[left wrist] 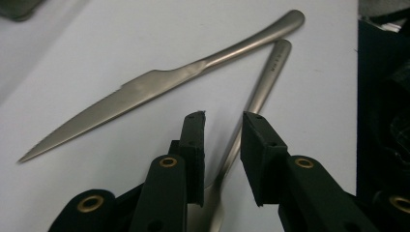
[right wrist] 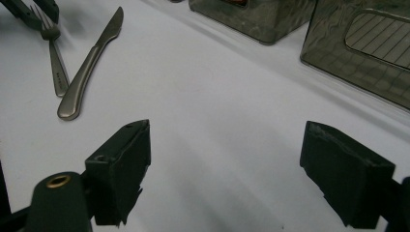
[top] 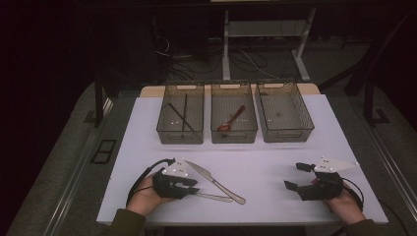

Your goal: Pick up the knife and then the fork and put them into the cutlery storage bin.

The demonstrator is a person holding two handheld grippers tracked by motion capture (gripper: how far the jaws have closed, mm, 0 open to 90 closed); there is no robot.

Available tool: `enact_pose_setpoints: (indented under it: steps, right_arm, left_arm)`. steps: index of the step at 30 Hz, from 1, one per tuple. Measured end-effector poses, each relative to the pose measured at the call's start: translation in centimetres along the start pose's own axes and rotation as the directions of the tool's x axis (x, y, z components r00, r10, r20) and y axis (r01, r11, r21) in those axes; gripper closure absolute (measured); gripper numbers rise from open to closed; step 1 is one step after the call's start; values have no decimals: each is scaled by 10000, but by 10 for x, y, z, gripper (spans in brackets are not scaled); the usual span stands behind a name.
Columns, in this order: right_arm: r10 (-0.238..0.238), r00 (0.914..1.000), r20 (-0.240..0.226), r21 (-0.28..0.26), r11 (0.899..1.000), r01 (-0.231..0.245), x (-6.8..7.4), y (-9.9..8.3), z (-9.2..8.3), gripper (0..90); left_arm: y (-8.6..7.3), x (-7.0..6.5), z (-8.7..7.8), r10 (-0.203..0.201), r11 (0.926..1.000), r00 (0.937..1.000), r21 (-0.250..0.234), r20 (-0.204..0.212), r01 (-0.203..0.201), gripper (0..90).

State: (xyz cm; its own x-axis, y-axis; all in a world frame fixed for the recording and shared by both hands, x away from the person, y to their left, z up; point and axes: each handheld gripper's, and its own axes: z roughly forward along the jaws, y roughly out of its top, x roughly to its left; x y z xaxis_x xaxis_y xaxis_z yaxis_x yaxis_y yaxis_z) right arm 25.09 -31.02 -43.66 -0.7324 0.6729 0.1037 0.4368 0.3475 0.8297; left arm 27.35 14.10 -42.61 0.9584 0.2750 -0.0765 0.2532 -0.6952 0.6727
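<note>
The room is dim and murky around the pale desk point(top: 275, 167), which catches soft overhead light. The knife point(left wrist: 145, 89) shows a dull sheen; near fingers point(right wrist: 121, 169) look soft, casting faint shadows.

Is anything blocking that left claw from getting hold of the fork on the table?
Nothing visible. The left gripper already has its jaws either side of the fork handle, with a small gap. The knife lies beside it, its handle end meeting the fork's, clear of the jaws.
</note>
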Motion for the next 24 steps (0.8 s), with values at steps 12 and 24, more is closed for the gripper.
enact_pose_setpoints:
  steps: [12,24]
  right_arm:
    - [-12,10000,-20,45,10000,12,0,0,0,176]
    - [-19,10000,-27,52,10000,19,0,0,0,176]
  left_arm:
    - [0,2,16,621,9954,9962,687,614,-663,730]
    - [-1,-1,16,1006,9911,9894,769,1049,-1089,801]
